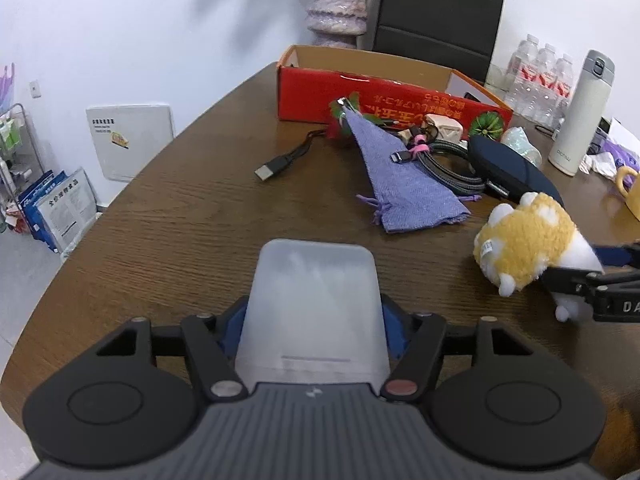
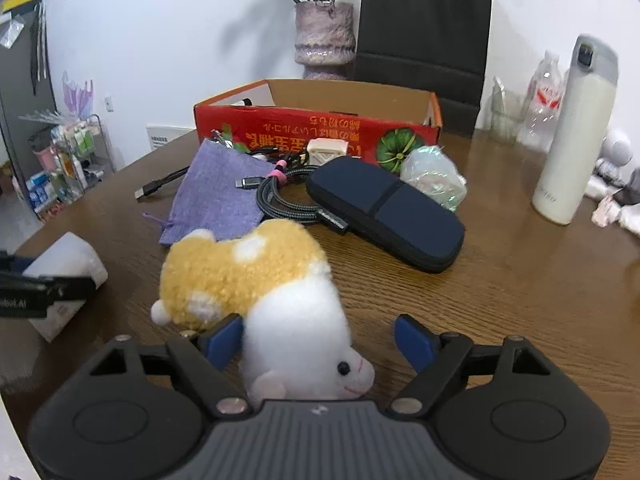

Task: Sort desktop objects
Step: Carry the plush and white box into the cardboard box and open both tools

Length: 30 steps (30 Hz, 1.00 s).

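Observation:
My left gripper is shut on a white translucent box, with both blue pads against its sides just above the table. The same box shows at the left of the right wrist view. A yellow and white plush toy lies on the wooden table between the fingers of my right gripper. That gripper is open: its left pad touches the plush and its right pad stands clear of it. In the left wrist view the plush toy lies at the right with the right gripper around it.
Behind are a purple pouch, a coiled braided cable, a USB plug, a navy case and an open red cardboard box. A white flask, water bottles, a yellow mug, a vase and a black bag stand further off.

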Motion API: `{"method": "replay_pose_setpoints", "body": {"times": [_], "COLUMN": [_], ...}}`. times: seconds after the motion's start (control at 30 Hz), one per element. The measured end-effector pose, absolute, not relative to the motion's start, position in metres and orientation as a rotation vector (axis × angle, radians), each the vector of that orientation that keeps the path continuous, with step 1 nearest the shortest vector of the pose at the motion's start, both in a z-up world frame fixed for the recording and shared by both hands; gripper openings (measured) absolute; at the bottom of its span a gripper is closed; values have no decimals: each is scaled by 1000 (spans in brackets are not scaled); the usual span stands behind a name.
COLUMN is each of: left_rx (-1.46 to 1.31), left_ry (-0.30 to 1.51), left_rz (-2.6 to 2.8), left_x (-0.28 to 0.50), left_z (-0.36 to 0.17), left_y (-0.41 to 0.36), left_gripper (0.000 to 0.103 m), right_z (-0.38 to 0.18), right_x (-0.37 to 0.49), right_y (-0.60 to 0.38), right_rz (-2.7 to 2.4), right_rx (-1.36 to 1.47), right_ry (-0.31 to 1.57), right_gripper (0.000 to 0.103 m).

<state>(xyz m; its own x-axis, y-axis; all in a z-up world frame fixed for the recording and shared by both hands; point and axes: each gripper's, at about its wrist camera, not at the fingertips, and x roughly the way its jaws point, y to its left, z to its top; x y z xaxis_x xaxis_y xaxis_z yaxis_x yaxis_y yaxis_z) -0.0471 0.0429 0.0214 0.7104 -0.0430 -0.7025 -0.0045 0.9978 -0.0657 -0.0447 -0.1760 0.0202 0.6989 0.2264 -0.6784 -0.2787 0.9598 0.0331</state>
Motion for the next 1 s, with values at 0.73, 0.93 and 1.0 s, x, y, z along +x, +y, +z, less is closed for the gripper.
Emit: {"method": "replay_pose_setpoints", "body": {"times": [0.73, 0.93, 1.0], "left_rx": [-70, 57, 103], "left_ry": [589, 666, 721], "left_rz": [-36, 81, 96], "left_x": [194, 307, 337], "left_z": [162, 136, 113], "left_y": [30, 12, 6], "left_gripper": [66, 66, 66], "right_z": [143, 142, 128], "right_x": [137, 251, 281], "right_y": [-190, -185, -181], "right_rz": [98, 37, 20], "right_rx": [107, 96, 110], "right_ry": [554, 692, 761], "right_gripper": [45, 45, 46]}}
